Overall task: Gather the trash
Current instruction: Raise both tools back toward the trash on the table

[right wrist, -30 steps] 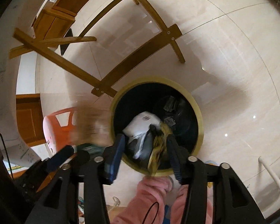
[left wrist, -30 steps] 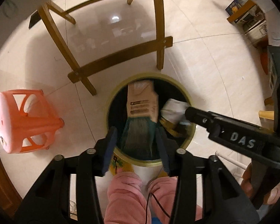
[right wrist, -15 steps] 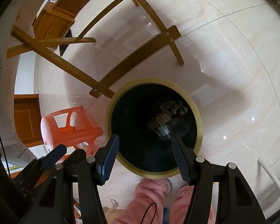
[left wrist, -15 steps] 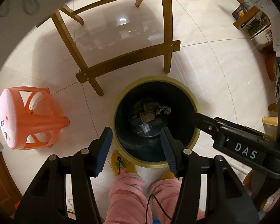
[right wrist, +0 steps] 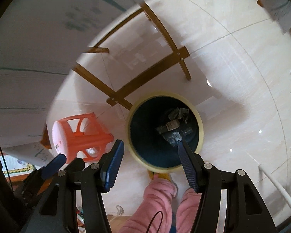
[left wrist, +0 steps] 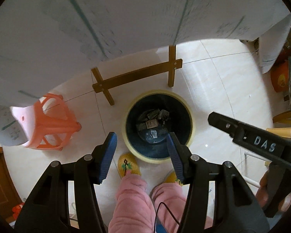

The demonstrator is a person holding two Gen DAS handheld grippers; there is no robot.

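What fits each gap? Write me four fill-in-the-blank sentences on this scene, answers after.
1. The trash lies inside the round ____.
2. The left gripper holds ____.
3. The plastic stool is coloured ____.
4. The person's slippers are ____.

Answers: bin; nothing; orange; yellow

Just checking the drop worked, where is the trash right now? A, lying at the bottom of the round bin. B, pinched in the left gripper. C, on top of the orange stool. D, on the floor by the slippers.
A: the trash lies at the bottom of the bin, and the left gripper and right gripper are both open and empty.
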